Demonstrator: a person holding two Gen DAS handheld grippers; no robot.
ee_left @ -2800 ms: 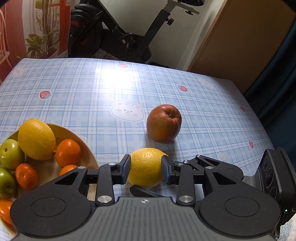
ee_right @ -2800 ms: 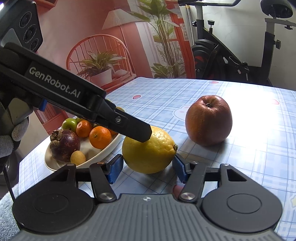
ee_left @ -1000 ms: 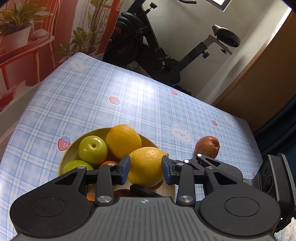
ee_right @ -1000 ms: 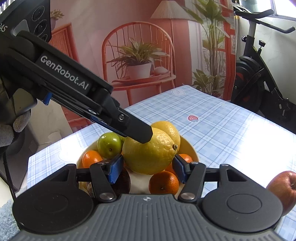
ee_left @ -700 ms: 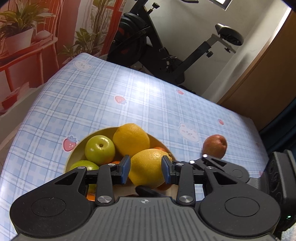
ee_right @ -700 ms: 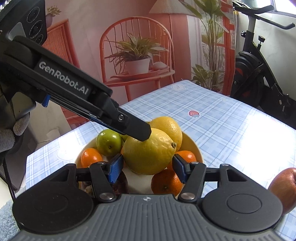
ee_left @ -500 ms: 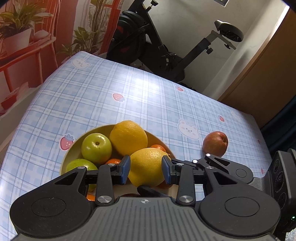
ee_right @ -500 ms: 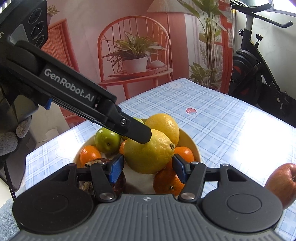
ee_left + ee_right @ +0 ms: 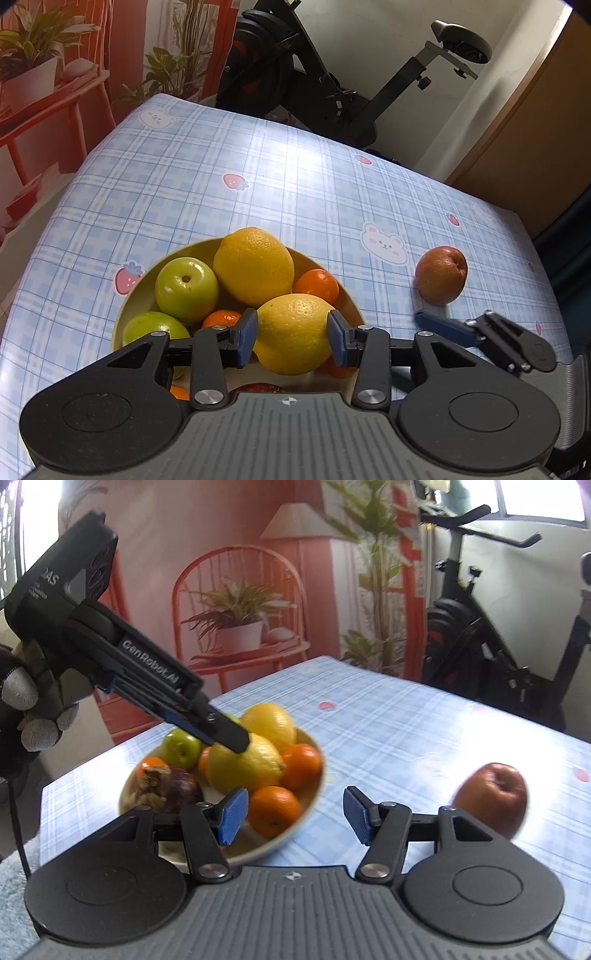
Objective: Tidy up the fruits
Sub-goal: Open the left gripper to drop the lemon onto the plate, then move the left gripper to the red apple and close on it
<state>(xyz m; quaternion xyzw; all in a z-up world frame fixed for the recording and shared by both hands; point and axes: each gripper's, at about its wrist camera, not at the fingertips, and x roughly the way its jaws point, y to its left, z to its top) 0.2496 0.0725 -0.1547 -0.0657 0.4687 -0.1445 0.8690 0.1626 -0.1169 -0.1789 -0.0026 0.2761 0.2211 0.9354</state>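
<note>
A yellow lemon (image 9: pixel 293 332) lies on the other fruit in the cream bowl (image 9: pixel 127 314), between the blue pads of my left gripper (image 9: pixel 291 339). Those jaws are opening and the pads stand just beside the peel. From the right wrist view the left gripper (image 9: pixel 236 738) slants down onto the lemon (image 9: pixel 255 764), held by a gloved hand (image 9: pixel 29 701). My right gripper (image 9: pixel 291 812) is open and holds nothing, over the bowl's near right rim (image 9: pixel 284 842). A red apple (image 9: pixel 441 275) sits alone on the cloth to the bowl's right, next to the right gripper (image 9: pixel 461 332).
The bowl also holds a second lemon (image 9: pixel 255 266), two green apples (image 9: pixel 186 288), several tangerines (image 9: pixel 317 286) and a dark mangosteen (image 9: pixel 177 790). The blue checked tablecloth (image 9: pixel 295 184) drops off at the left and far edges. An exercise bike (image 9: pixel 332 92) stands behind the table.
The lemon has come down onto the fruit in the bowl and the left jaws have widened around it. The right gripper has drawn back to the right, away from the lemon.
</note>
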